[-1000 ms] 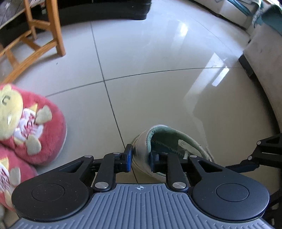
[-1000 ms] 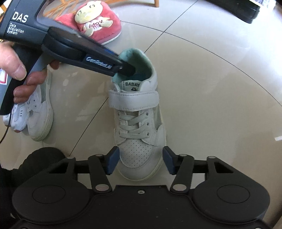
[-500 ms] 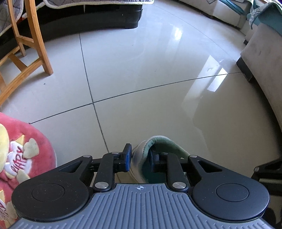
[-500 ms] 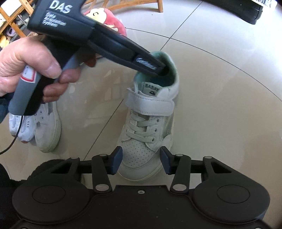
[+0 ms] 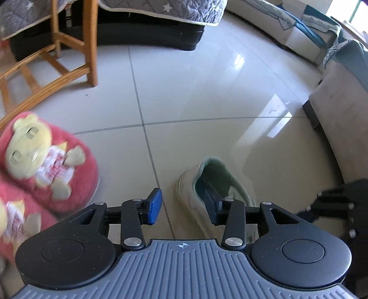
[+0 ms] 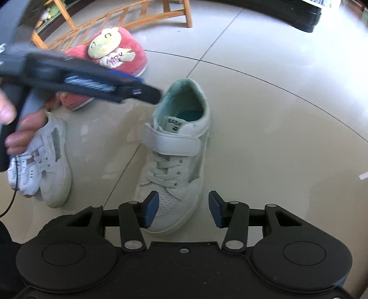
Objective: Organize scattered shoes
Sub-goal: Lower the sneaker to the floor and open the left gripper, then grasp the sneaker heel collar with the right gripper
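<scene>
Left wrist: glossy tiled floor [image 5: 207,92], wooden chair [image 5: 76,46], sofa [image 5: 345,92].

The floor [image 5: 207,92] is smooth tile, so shiny that light bounces off it. The white shoe [image 6: 174,161] looks like smooth leather with tiny holes at the toe, cloth laces and a soft green cloth lining. The red slippers [image 5: 46,165] are fluffy plush. The chair [image 5: 76,46] is plain wood. The left gripper [image 5: 182,205] is dull black plastic with shiny metal pins and blue rubbery pads [image 5: 153,205]. The blanket [image 5: 161,9] is quilted cloth.
</scene>
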{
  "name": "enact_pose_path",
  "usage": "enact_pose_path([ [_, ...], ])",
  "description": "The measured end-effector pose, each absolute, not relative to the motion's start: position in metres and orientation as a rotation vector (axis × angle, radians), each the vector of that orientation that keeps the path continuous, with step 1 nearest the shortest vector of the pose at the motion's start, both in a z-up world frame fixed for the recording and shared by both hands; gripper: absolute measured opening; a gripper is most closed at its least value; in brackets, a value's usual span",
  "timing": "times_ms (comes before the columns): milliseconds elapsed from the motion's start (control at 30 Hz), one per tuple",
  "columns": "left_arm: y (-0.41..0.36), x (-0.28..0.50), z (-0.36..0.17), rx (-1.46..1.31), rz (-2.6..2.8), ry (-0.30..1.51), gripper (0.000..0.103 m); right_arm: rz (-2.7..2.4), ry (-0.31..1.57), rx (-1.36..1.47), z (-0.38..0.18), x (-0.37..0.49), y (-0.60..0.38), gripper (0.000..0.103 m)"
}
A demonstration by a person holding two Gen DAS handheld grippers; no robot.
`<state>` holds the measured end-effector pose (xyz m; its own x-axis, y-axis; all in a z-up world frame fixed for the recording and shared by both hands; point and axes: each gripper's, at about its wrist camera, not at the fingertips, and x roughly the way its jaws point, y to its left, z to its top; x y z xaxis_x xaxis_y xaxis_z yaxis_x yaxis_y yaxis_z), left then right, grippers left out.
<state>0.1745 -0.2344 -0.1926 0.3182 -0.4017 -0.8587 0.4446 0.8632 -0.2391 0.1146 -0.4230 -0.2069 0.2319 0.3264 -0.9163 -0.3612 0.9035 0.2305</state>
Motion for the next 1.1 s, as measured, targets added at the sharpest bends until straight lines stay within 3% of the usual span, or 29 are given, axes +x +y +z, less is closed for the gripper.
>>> enact_pose_path([
  [600,-0.267,0.123,-0.219,0.047,-0.687,1.288,0.047,0.405,1.237,-0.038,-0.21,0.115,-0.43,0.051],
  [1100,-0.264,0.133,-0.222,0.092,-0.672,1.295,0.029,0.371,1.22,-0.027,-0.206,0.118,-0.434,0.051],
])
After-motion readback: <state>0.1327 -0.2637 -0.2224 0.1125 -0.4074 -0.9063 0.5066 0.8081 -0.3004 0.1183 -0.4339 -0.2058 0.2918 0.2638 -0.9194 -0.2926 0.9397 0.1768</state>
